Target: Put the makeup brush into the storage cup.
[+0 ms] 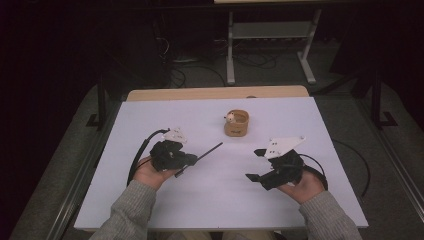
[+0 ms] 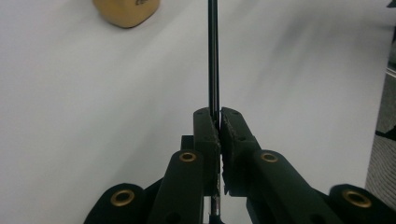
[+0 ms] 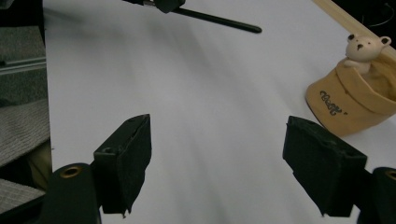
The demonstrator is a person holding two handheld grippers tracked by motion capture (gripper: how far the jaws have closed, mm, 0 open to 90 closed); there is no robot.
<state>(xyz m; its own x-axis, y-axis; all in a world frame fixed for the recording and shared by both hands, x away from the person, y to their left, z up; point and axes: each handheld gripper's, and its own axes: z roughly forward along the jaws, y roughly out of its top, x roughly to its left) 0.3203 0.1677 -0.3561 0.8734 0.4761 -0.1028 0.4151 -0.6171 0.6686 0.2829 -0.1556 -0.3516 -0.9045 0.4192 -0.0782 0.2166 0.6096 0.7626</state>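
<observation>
While the left gripper [image 1: 192, 159] has its fingers [image 2: 206, 135] pinched tight on a thin black pen [image 1: 206, 153], the likely step is to carry that pen to the tan pen holder [image 1: 236, 123] and drop it in upright. Taking the holder as the landmark: nearest the person, the right gripper [image 1: 256, 164] hovers on the near right of it, its fingers [image 3: 125, 158] spread wide with nothing between them, well apart from the cup. The left gripper is on the near left of the holder, and the pen it grips points toward the holder, its free tip short of the cup and off the white worktop [image 1: 150, 200]. The holder itself stands upright toward the far middle of the worktop, with a small bear figure [image 3: 363, 49] perched at its rim. To do this well, I would judge that the pen needs tipping toward vertical before it reaches the mouth, coming down on the side away from the bear so the tip does not knock the figure. The cup looks light, so the free right gripper could steady its wall first; release only once the tip is well inside. Beyond the holder runs the worktop's wooden far edge [image 1: 215, 93].
</observation>
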